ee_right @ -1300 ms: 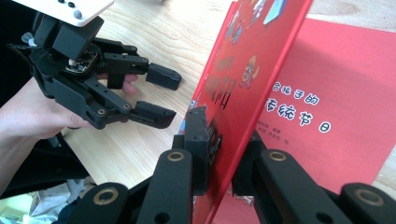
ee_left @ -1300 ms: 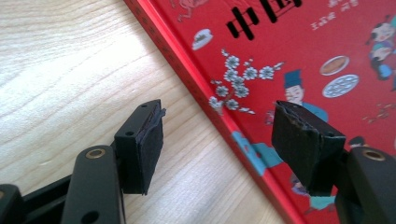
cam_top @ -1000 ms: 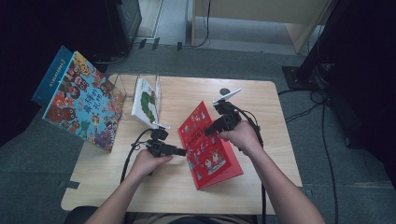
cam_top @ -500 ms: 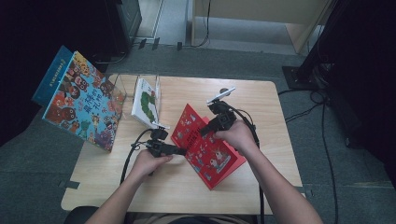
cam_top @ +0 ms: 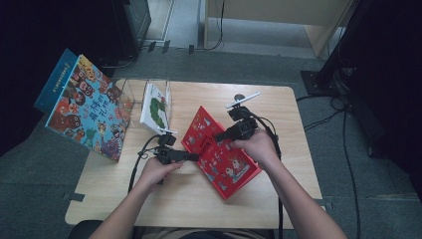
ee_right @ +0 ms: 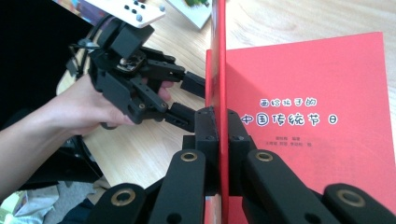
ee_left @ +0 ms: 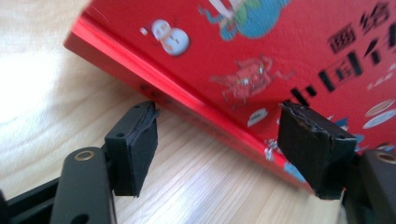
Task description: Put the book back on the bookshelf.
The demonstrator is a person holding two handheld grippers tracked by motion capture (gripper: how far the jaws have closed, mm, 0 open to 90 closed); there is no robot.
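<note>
A red picture book (cam_top: 231,167) lies on the wooden table (cam_top: 199,204). Its front cover (cam_top: 201,130) is raised off the pages. My right gripper (cam_top: 216,138) is shut on that cover's edge, and in the right gripper view the cover (ee_right: 218,56) stands edge-on between the pressed jaws of the gripper (ee_right: 218,116), with the red title page (ee_right: 308,93) flat beside it. My left gripper (cam_top: 196,157) sits at the book's left edge. Its jaws have just been opening. In the left gripper view its pads (ee_left: 140,144) stand apart, and the book's lower edge (ee_left: 201,112) crosses the gap untouched.
A large colourful book (cam_top: 87,109) leans off the table's left side. A white book with a green caterpillar (cam_top: 155,107) stands in a clear holder at the back left. Cables and dark stand legs (cam_top: 338,84) lie on the floor at the right.
The red book's cover has gone from lying shut to raised, lifted by the right gripper. The left hand has stayed at the book's left edge.
</note>
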